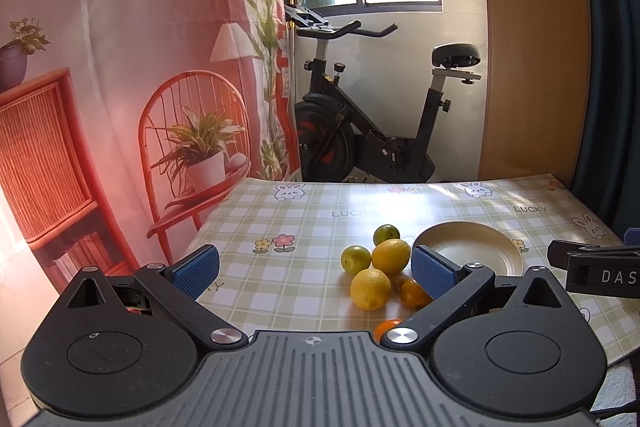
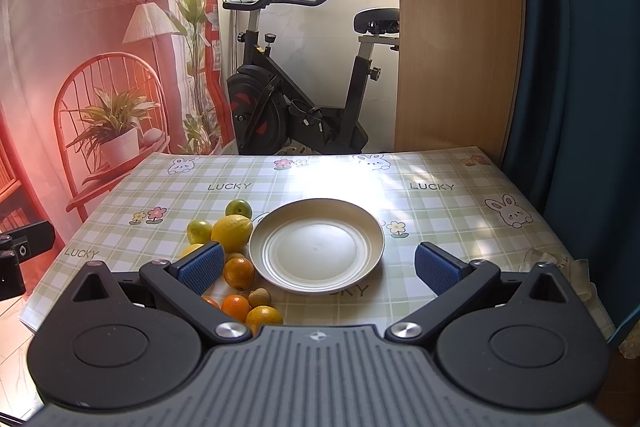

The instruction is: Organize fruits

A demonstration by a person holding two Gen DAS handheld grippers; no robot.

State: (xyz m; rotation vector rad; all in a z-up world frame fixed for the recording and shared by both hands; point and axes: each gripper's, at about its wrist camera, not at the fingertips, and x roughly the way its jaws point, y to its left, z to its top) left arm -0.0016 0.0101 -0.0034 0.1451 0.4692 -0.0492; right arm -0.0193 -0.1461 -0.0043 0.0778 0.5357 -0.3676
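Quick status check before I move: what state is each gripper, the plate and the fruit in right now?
Left gripper: open, holding nothing.
Right gripper: open, holding nothing.
Plate: upright on the table, empty.
Lemons: on the tablecloth beside the plate, not in it.
Green fruits: on the tablecloth behind the lemons.
Oranges: loose on the tablecloth by the plate's left rim.

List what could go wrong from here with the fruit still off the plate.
1. The fruits lie bunched and touching; closing on one lemon could roll its neighbours away.
2. Round fruit may roll off the smooth tablecloth.
3. The plate is shallow, so dropped fruit may roll out.
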